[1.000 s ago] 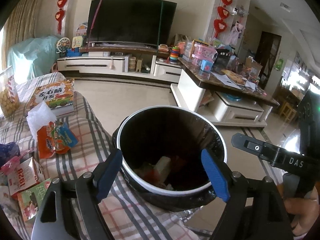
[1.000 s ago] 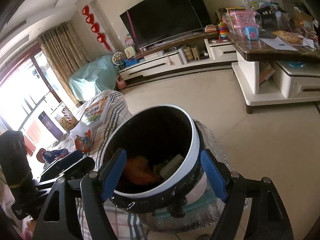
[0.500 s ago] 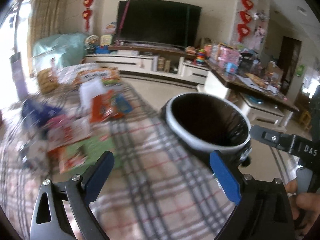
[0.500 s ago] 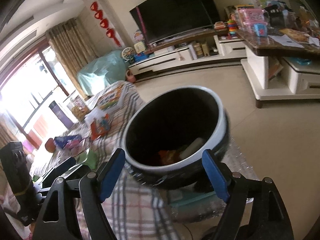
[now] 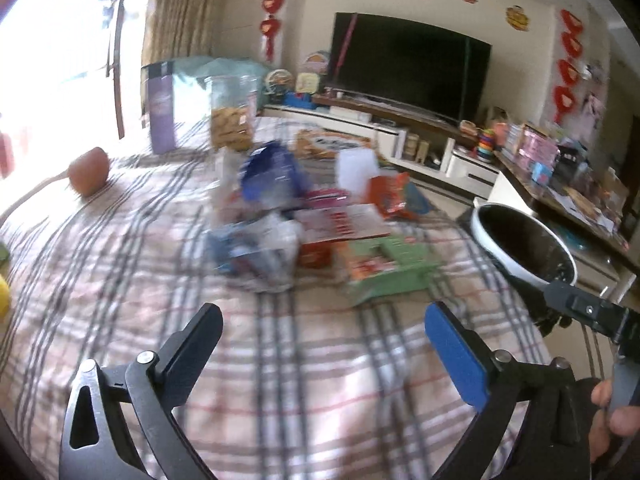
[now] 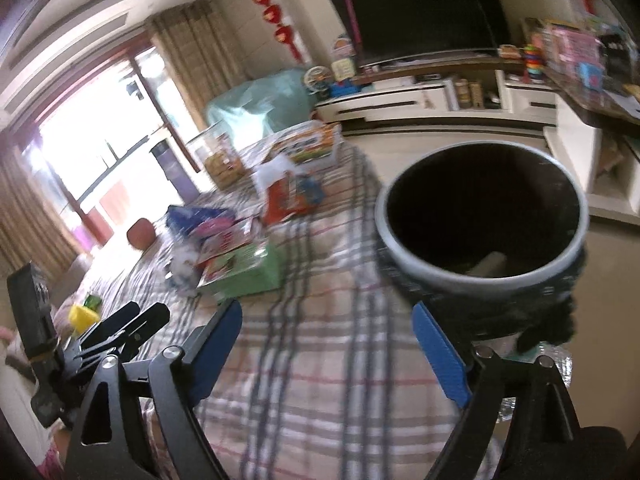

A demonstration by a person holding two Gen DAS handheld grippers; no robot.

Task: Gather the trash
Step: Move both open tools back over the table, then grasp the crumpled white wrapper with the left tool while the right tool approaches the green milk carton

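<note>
A white-rimmed trash bin (image 5: 524, 244) with a black liner stands at the right edge of the plaid-covered table (image 5: 304, 368); it also shows in the right wrist view (image 6: 484, 216) with some trash inside. A pile of wrappers lies ahead: a green box (image 5: 384, 268), a red box (image 5: 340, 228), a crumpled blue-white bag (image 5: 256, 252), an orange packet (image 5: 390, 196). My left gripper (image 5: 322, 336) is open and empty above bare cloth, short of the pile. My right gripper (image 6: 326, 340) is open and empty beside the bin.
A cookie jar (image 5: 232, 116), a purple box (image 5: 160, 112) and a book (image 5: 328, 144) stand at the table's far end. A brown round object (image 5: 88, 168) lies at the left. A yellow item (image 6: 82, 314) sits near the left edge. A cluttered side table (image 5: 568, 196) stands beyond the bin.
Both grippers have swung left, away from over the bin toward the table. The left one now faces the wrapper pile; the bin has slid to the right of both views.
</note>
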